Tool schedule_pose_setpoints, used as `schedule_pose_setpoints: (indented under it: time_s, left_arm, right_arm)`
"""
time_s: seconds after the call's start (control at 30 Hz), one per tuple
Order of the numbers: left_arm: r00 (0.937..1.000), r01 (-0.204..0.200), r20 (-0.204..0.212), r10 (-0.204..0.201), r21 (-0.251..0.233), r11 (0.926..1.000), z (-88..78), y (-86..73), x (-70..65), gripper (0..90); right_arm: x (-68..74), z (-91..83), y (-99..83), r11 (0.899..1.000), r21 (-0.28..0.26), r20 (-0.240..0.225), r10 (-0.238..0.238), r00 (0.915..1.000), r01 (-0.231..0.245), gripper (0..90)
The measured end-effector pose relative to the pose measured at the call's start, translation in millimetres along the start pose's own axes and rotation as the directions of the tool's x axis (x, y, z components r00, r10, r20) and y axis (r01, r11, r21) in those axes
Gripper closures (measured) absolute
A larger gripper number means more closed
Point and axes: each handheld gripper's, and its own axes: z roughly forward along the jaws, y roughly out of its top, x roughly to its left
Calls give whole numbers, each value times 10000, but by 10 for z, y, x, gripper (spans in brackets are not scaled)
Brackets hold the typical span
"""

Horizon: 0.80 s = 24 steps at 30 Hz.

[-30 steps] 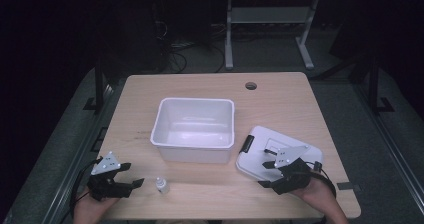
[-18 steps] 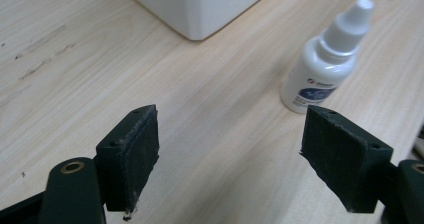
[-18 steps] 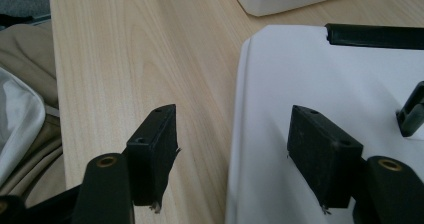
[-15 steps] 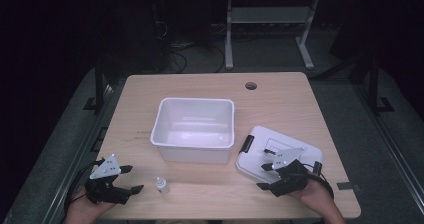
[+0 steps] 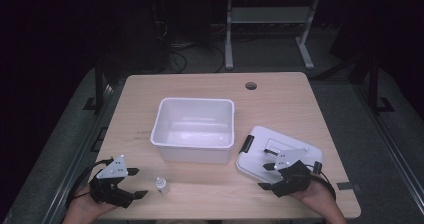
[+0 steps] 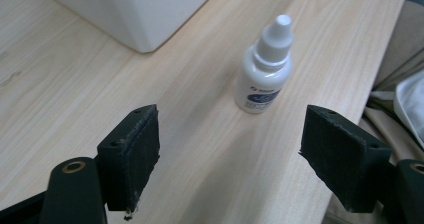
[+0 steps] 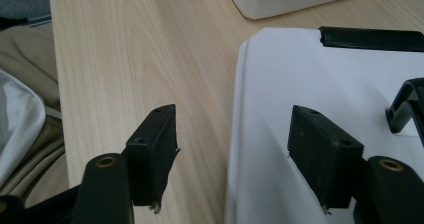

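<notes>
Bottle (image 6: 263, 69) label (blue), left tool (image 6: 230, 149) agape

In the high view, light falls from above on the table (image 5: 280, 104); the room around it is nearly black. The tub (image 5: 195, 126) glows pale with mild glare inside. Shadows are soft and short. Both gripper views are bright and sharp; the bottle (image 6: 263, 69) is in focus, the lid (image 7: 320, 109) nearly washed out.
</notes>
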Motion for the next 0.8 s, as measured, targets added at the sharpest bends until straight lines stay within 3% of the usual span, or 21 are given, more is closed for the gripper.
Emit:
schedule_pose_setpoints:
  time_s: [0.4, 0.8]
  left_arm:
    - [9973, -686, 278, 675, 397, 9969, 93, 155, -62, 261]
    - [9928, -1046, 658, 997, 757, 9916, 192, 270, -85, 293]
  right_arm:
    - [27, -2, 4, 9999, 94, 42, -109, 9999, 108, 347]
    - [24, -28, -7, 9998, -25, 86, -179, 9998, 179, 343]
